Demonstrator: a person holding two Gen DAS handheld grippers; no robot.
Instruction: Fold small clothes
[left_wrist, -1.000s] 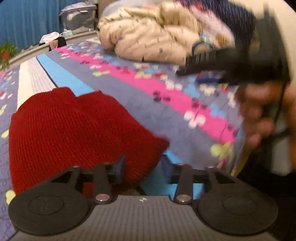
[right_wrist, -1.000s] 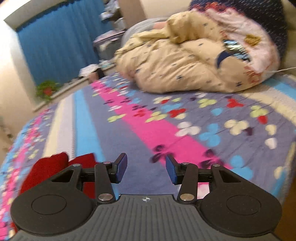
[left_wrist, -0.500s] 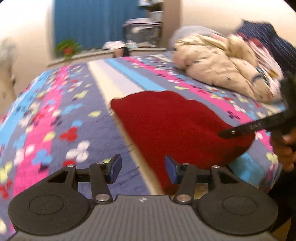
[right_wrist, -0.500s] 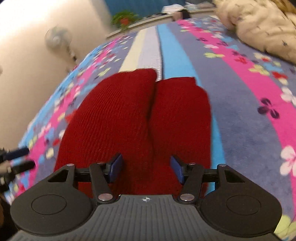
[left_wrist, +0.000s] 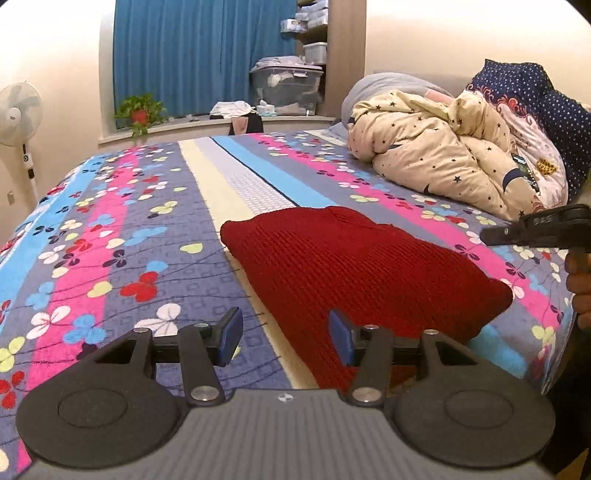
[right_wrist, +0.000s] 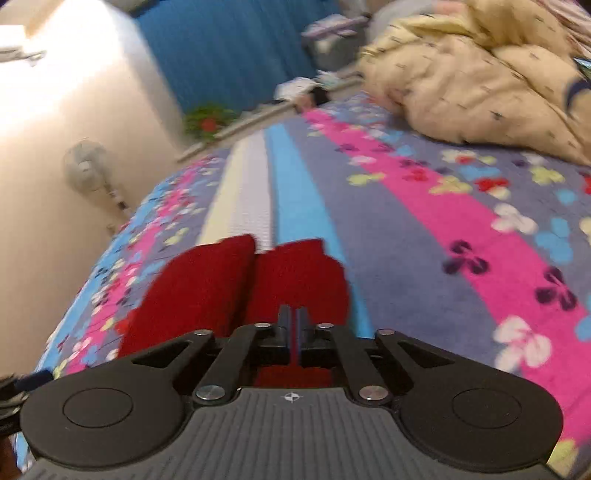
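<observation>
A red knitted garment (left_wrist: 354, 269) lies flat on the flowered bedspread (left_wrist: 122, 236), near the bed's front edge. My left gripper (left_wrist: 284, 336) is open and empty, low over the garment's near left edge. In the right wrist view the garment (right_wrist: 229, 291) shows two rounded lobes. My right gripper (right_wrist: 293, 325) is shut, with a thin strip of the red knit between its fingers at the garment's near edge. The right gripper also shows in the left wrist view (left_wrist: 532, 230), at the right of the garment.
A bundled cream star-print duvet (left_wrist: 443, 162) and a navy dotted pillow (left_wrist: 546, 107) lie at the head of the bed. A fan (left_wrist: 16, 110) stands at the left wall. A potted plant (left_wrist: 138, 110) and storage boxes (left_wrist: 286, 85) sit by the blue curtain.
My right gripper has shut on the garment's near edge and the view has tilted. My left gripper has stayed open and drawn back a little to the garment's left edge.
</observation>
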